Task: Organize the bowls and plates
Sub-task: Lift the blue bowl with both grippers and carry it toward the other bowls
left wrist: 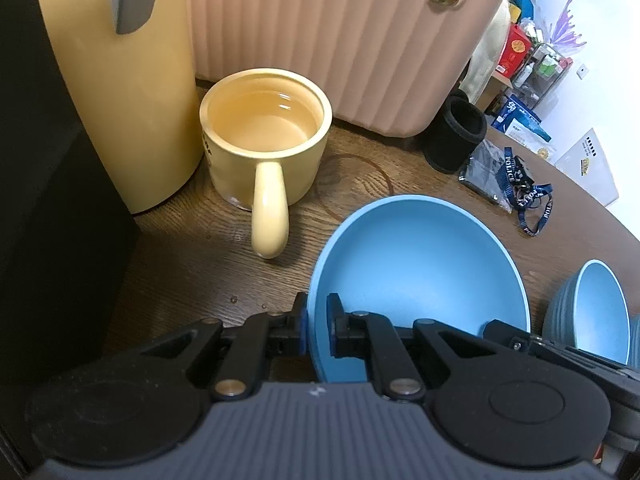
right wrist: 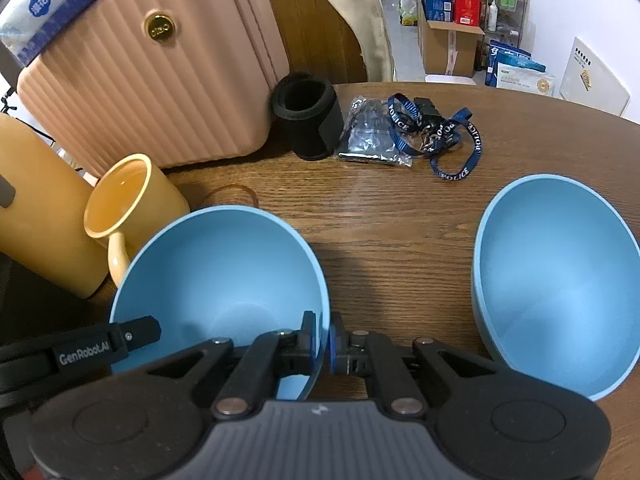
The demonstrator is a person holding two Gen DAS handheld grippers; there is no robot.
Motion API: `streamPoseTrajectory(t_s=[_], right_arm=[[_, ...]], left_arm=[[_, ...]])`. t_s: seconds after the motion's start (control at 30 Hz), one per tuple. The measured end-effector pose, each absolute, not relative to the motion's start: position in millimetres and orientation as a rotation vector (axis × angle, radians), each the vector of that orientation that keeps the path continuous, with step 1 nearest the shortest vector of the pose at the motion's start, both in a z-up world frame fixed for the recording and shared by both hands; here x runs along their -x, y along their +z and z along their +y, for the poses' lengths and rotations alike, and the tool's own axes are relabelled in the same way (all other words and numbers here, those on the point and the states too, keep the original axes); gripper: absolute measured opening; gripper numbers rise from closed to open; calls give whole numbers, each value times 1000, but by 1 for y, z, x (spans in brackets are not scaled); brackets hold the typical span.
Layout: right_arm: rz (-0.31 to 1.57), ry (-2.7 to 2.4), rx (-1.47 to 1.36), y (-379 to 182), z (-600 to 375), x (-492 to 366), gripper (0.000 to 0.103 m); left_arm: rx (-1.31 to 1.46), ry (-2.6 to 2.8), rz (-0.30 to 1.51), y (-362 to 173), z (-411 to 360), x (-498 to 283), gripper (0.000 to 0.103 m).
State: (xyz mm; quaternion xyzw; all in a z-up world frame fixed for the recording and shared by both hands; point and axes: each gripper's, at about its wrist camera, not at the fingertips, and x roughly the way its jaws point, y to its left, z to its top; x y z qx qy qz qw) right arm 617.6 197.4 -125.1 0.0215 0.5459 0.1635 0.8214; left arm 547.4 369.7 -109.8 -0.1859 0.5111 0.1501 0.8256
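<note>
Left gripper: jaws drawn narrow, clamped on the near-left rim of the blue bowl, one pad outside the wall, one inside.

Right gripper: jaws likewise narrow, pinching the same bowl's right rim. The two holds on opposite edges suggest a steadied two-handed lift or carry; whether the bowl rests on the table or hangs just above it cannot be told. The black arm crossing the bowl's left edge in the right view reads "GenRobot.AI".

Second blue bowl: stands to the right of the held one, apart from it, empty. Probably the stacking partner.

Yellow mug: just left of the held bowl, handle toward the camera, empty. Partly hidden dark lettering on its side, unreadable.

Tall yellow container: beside the mug, at the table's left edge.

Pink ribbed case: behind the mug, gold round badge with embossed letters, not legible.

Black sleeve: upright, beside the case.

Blue lanyard: printed "POLICE", lying across a foil packet at the far side.
</note>
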Motion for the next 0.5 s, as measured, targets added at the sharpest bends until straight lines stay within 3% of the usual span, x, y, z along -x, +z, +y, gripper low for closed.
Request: streamPoseTrajectory(t_s=[0.5], right_arm=[[1110, 341, -58, -95, 190, -592, 6]], left_arm=[[381, 295, 1038, -80, 363, -524, 10]])
